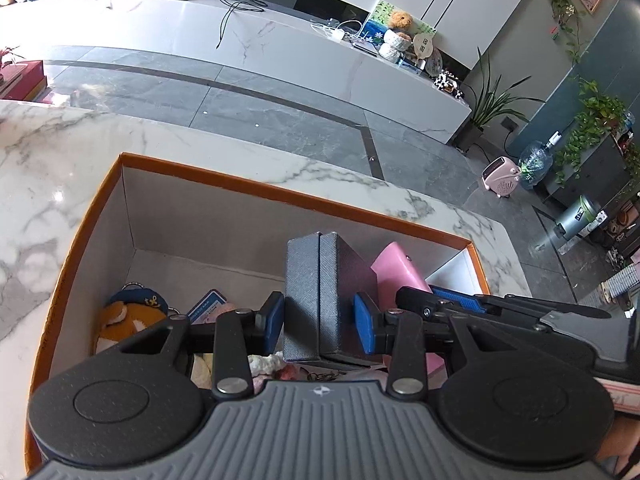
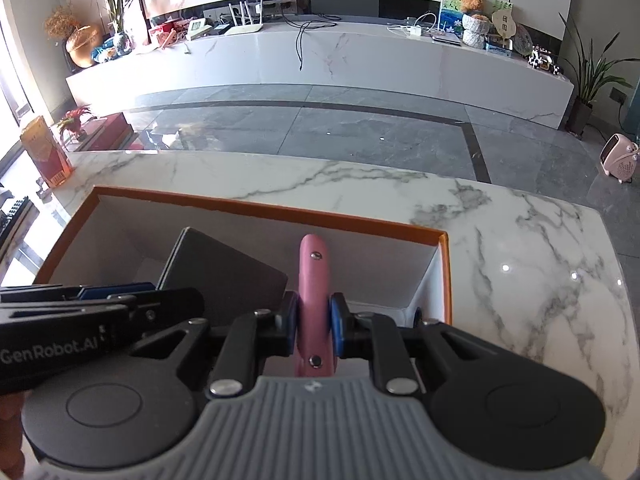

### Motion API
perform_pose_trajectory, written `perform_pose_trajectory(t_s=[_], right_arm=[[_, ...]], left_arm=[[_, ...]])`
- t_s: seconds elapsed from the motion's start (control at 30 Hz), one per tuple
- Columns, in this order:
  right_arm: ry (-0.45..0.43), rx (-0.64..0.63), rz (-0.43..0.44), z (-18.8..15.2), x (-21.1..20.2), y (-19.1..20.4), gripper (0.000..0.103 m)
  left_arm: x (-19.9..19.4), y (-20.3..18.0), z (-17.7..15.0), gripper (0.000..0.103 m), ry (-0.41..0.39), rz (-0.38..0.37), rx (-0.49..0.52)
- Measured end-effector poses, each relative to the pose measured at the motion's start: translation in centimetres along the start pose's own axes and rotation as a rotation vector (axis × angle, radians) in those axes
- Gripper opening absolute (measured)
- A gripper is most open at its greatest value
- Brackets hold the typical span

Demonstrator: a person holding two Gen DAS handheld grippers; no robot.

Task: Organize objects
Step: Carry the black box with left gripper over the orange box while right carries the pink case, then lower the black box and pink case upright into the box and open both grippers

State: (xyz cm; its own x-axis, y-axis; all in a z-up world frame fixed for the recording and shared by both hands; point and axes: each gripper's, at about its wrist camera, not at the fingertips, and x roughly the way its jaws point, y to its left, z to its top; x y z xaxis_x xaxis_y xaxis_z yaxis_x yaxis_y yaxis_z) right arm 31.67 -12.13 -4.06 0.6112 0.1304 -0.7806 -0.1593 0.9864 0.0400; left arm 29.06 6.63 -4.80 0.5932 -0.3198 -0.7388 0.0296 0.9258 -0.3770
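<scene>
The left gripper (image 1: 319,322) is clamping a grey case (image 1: 320,296) upright; the right gripper (image 2: 314,324) is pinching a pink case (image 2: 314,300) edge-on. Both cases are sitting inside the orange-rimmed box (image 1: 256,186), which is resting on the marble table (image 2: 520,248) beside a plush toy (image 1: 128,316).

Grey case (image 1: 328,296) between left gripper (image 1: 320,322) jaws, over orange-rimmed box (image 1: 280,196).

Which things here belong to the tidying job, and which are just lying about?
Job:
left hand-held gripper
grey case
right hand-held gripper
pink case
orange box

Lying about:
pink heater
teddy bear
cable
</scene>
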Motion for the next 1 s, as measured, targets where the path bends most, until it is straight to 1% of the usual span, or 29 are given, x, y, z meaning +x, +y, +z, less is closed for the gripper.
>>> perform_pose_trajectory(t_s=[0.1, 0.13, 0.2, 0.23, 0.27, 0.33, 0.5, 0.53, 0.63, 0.7, 0.73, 0.87, 0.93, 1.0], right_arm=[[0.034, -0.012, -0.045, 0.0, 1.1, -0.5, 0.019], [0.047, -0.023, -0.061, -0.1, 1.4, -0.7, 0.021], [0.053, -0.036, -0.074, -0.3, 1.6, -1.0, 0.023], [0.047, -0.044, -0.079, -0.5, 1.4, -1.1, 0.024], [0.040, -0.052, -0.083, -0.5, 1.2, -1.2, 0.029], [0.028, -0.064, -0.097, -0.5, 0.8, -1.4, 0.032], [-0.019, -0.141, -0.166, -0.2, -1.1, -1.1, 0.030], [-0.026, -0.160, -0.171, -0.2, -1.4, -1.1, 0.030], [-0.024, -0.173, -0.138, -0.2, -2.3, -1.6, 0.014], [-0.019, -0.171, -0.105, -0.1, -2.7, -1.9, 0.012], [-0.015, -0.172, -0.087, 0.0, -2.8, -1.9, 0.009], [0.038, -0.212, -0.024, -0.2, -2.5, -1.3, 0.008], [0.072, -0.272, -0.052, -0.6, -1.8, -0.4, 0.008], [0.094, -0.338, -0.128, -1.1, -1.2, 0.4, 0.008]], left_arm=[[0.2, 0.0, 0.0, 0.044, 0.004, 0.002, -0.004], [0.2, 0.1, 0.0, 0.044, 0.003, 0.000, -0.007], [0.3, 0.1, 0.0, 0.044, 0.006, -0.004, -0.013], [0.3, 0.2, 0.1, 0.044, 0.006, -0.007, -0.015], [0.3, 0.2, 0.1, 0.044, 0.006, -0.009, -0.016], [0.2, 0.1, 0.0, 0.044, 0.003, -0.015, -0.020], [0.1, 0.0, 0.2, 0.044, -0.002, -0.036, -0.030], [0.0, -0.1, 0.2, 0.044, -0.004, -0.040, -0.030], [-0.1, -0.4, 0.4, 0.044, -0.013, -0.052, -0.029], [0.1, -0.4, 0.4, 0.044, -0.014, -0.057, -0.029], [0.2, -0.4, 0.5, 0.044, -0.011, -0.057, -0.027], [0.9, -0.4, 0.5, 0.044, 0.000, -0.062, -0.033], [1.1, -0.2, 0.5, 0.044, 0.005, -0.065, -0.038], [1.4, 0.0, 0.5, 0.044, 0.009, -0.065, -0.041]])
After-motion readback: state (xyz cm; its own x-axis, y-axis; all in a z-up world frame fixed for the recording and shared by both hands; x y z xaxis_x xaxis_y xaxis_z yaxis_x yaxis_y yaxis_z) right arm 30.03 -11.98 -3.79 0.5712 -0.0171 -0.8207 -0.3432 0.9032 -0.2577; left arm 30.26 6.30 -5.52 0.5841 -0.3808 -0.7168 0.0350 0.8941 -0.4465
